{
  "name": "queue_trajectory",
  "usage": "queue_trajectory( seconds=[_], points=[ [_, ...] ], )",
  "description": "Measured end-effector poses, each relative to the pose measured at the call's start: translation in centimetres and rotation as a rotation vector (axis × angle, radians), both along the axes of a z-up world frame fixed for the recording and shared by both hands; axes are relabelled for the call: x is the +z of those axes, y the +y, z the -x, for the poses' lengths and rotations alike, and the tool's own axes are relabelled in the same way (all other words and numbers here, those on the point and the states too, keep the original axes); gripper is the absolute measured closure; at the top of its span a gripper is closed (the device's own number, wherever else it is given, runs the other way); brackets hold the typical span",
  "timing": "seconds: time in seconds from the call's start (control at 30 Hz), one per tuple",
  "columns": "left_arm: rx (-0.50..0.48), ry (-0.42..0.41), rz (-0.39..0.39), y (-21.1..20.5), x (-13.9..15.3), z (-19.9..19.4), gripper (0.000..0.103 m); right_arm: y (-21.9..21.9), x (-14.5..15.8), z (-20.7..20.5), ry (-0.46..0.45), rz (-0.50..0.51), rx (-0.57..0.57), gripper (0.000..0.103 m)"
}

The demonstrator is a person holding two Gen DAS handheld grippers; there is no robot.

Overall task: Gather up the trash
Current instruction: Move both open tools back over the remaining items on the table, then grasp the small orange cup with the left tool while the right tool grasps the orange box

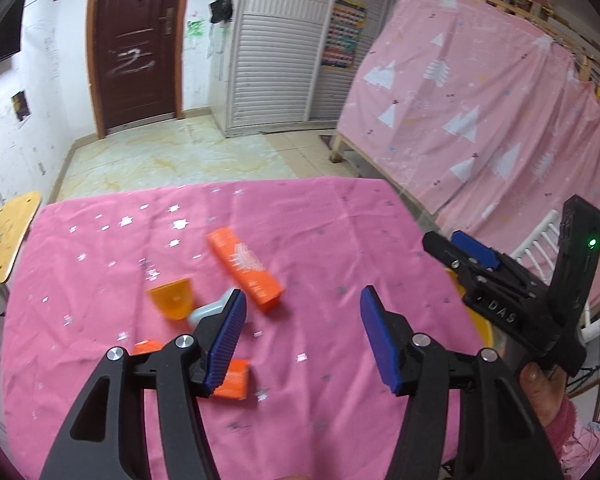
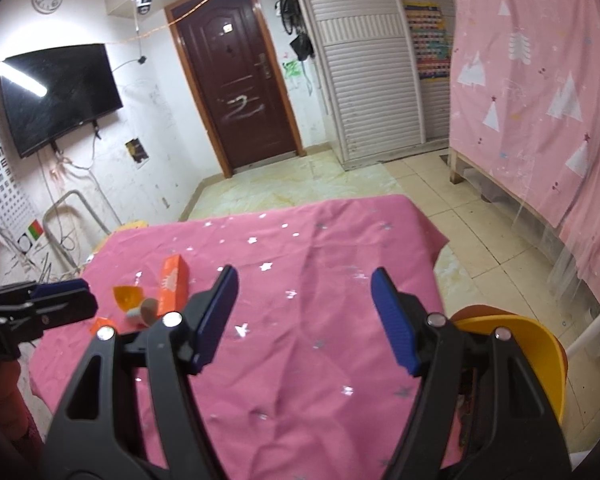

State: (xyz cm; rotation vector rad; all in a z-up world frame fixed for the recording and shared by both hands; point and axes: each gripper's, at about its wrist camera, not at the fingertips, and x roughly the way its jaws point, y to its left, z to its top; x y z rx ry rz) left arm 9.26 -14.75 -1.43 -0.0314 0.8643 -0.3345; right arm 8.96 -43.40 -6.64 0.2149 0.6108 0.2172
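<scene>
Trash, chiefly an orange carton, lies centre-frame on the pink cloth: probably light, crushable cardboard, best gripped across its narrow sides. Left gripper and right gripper are spread, empty.

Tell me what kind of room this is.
Most likely a lived-in room of a home, a bedroom or family room. A wall-mounted television hangs beside a dark wooden door, a pink tree-patterned curtain drapes a wooden bed frame, and a table under a pink starred cloth stands on the tiled floor.

Left tool gapes empty above orange box on pink cloth.
</scene>
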Motion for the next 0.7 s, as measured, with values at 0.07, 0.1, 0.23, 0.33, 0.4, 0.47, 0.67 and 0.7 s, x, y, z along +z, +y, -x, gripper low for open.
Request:
queue_trajectory(
  seconds=[0.07,0.1,0.23,0.33,0.4,0.47,0.67,0.7],
  points=[
    [0.021,0.004,-0.006,1.0,-0.2,0.0,0.051,0.6,0.1,-0.3,0.003,0.004,0.013,0.037],
    [0.037,0.005,-0.012,1.6,-0.3,0.0,0.051,1.0,0.1,-0.5,0.004,0.007,0.022,0.037],
    [0.088,0.012,-0.012,3.9,-0.8,-0.4,0.051,2.5,0.1,-0.8,0.009,0.021,0.053,0.037],
    [0.128,0.02,-0.006,5.5,-1.0,-1.1,0.051,3.8,0.2,-0.9,0.015,0.032,0.072,0.037],
    [0.152,0.022,-0.002,6.5,-1.1,-1.7,0.051,4.7,0.2,-1.1,0.018,0.041,0.083,0.037],
    [0.167,0.026,0.003,7.1,-1.2,-2.1,0.051,5.3,0.1,-1.3,0.022,0.048,0.094,0.037],
    [0.205,0.065,0.008,8.5,-2.2,-4.5,0.051,7.5,0.1,-1.8,0.035,0.075,0.129,0.037],
    [0.206,0.074,0.009,8.6,-2.5,-4.8,0.051,8.0,0.1,-1.9,0.038,0.081,0.139,0.037]
  ],
)
